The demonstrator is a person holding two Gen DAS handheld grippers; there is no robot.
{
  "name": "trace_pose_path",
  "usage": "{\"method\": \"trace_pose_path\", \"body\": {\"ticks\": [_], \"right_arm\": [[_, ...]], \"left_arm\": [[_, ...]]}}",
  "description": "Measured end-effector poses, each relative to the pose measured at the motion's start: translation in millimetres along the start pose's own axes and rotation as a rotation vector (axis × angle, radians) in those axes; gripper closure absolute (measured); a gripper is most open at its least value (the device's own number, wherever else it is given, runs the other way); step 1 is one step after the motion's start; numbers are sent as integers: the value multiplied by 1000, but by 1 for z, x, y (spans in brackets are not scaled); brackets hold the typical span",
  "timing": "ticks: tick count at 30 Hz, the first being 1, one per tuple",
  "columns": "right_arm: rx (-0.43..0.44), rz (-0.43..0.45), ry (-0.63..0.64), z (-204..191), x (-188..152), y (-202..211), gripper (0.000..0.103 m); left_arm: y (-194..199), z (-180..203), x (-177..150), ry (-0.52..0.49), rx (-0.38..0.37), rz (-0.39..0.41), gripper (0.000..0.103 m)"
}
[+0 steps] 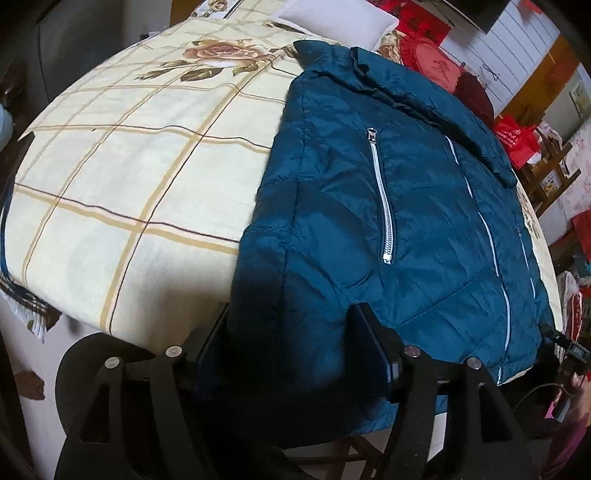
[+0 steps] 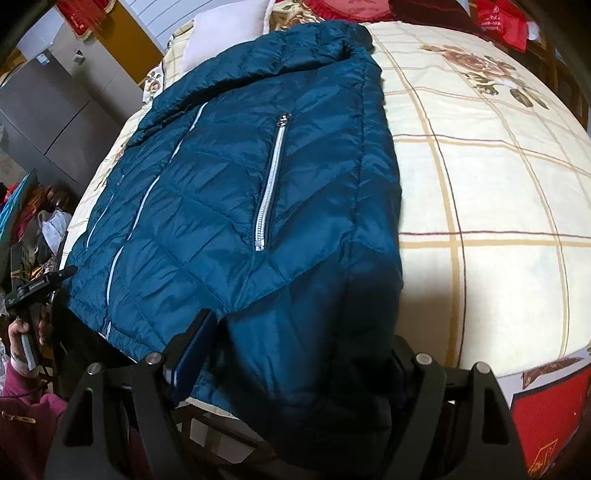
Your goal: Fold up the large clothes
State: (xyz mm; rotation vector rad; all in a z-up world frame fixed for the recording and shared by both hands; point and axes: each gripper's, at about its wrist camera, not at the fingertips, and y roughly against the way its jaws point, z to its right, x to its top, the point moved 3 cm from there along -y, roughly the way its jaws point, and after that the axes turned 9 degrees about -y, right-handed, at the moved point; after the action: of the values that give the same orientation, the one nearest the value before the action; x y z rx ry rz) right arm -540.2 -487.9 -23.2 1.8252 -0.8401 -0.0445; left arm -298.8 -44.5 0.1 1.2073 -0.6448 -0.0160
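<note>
The teal quilted puffer jacket [image 1: 399,206] lies front side up on the cream checked bedsheet [image 1: 129,177], collar toward the pillow end. Its centre zipper is closed, and a silver pocket zipper [image 2: 271,184] runs along each front panel. The hem hangs over the near bed edge.

1. A lived-in bedroom in a home.
2. Shown by a bed under a cream checked bedsheet [image 1: 122,177] printed with brown roses, and a white pillow [image 1: 334,20] at its far end.
3. Also by red festive cloths [image 1: 430,55] with embroidered characters heaped behind the bed, beside a red shopping bag [image 1: 515,138].
4. Backed by grey wardrobe doors [image 2: 55,114] and an orange-and-white wall on one side.
5. Crowded with clutter of bags and fabrics [image 2: 44,221] on the floor along the bedside.
</note>
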Motion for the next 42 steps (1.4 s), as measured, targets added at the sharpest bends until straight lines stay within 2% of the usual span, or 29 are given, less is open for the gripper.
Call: {"method": "trace_pose_path", "body": {"ticks": [4, 5, 6, 8, 11, 13, 15, 17, 19, 20, 21, 23, 25, 27, 30, 33, 38, 42], "right_arm": [[20, -5, 31, -3, -4, 1, 22], [44, -11, 40, -5, -5, 2, 37], [54, -8, 48, -7, -5, 3, 57], [90, -5, 53, -7, -3, 7, 62], [101, -16, 40, -3, -2, 6, 62], [88, -29, 54, -4, -5, 2, 56], [100, -30, 55, -5, -9, 0, 42], [85, -28, 80, -9, -11, -1, 41], [81, -19, 94, -12, -12, -1, 45], [84, -9, 95, -13, -11, 1, 59], [84, 4, 93, -13, -9, 4, 73], [113, 24, 79, -14, -5, 12, 79], [148, 52, 80, -17, 2, 24, 81], [193, 87, 86, -23, 11, 40, 81], [253, 146, 89, -31, 30, 63, 81], [261, 193, 107, -38, 45, 76, 81], [270, 275, 108, -47, 69, 88, 81], [259, 301, 111, -51, 80, 91, 81]], "left_arm": [[-3, 9, -2, -63, 31, -9, 19], [-3, 9, -1, -68, 32, -10, 19], [-3, 10, -2, -74, 34, -12, 19], [-4, 11, -2, -77, 37, -11, 19], [-3, 11, -2, -75, 37, -3, 19], [-3, 11, -3, -78, 38, 4, 19], [-4, 12, -4, -83, 43, 10, 18], [-4, 14, -4, -91, 51, 10, 17], [-4, 16, -5, -108, 55, 1, 18], [-4, 17, -4, -114, 51, -1, 22], [-2, 18, -5, -120, 42, -1, 34], [6, 21, -2, -128, 46, 25, 61], [20, 20, 5, -110, 42, 72, 68], [32, 20, 13, -81, 27, 116, 70], [50, 27, 27, -98, 59, 188, 70], [61, 32, 40, -121, 107, 239, 70], [69, 32, 62, -125, 141, 279, 70], [74, 32, 79, -133, 156, 312, 70]]}}
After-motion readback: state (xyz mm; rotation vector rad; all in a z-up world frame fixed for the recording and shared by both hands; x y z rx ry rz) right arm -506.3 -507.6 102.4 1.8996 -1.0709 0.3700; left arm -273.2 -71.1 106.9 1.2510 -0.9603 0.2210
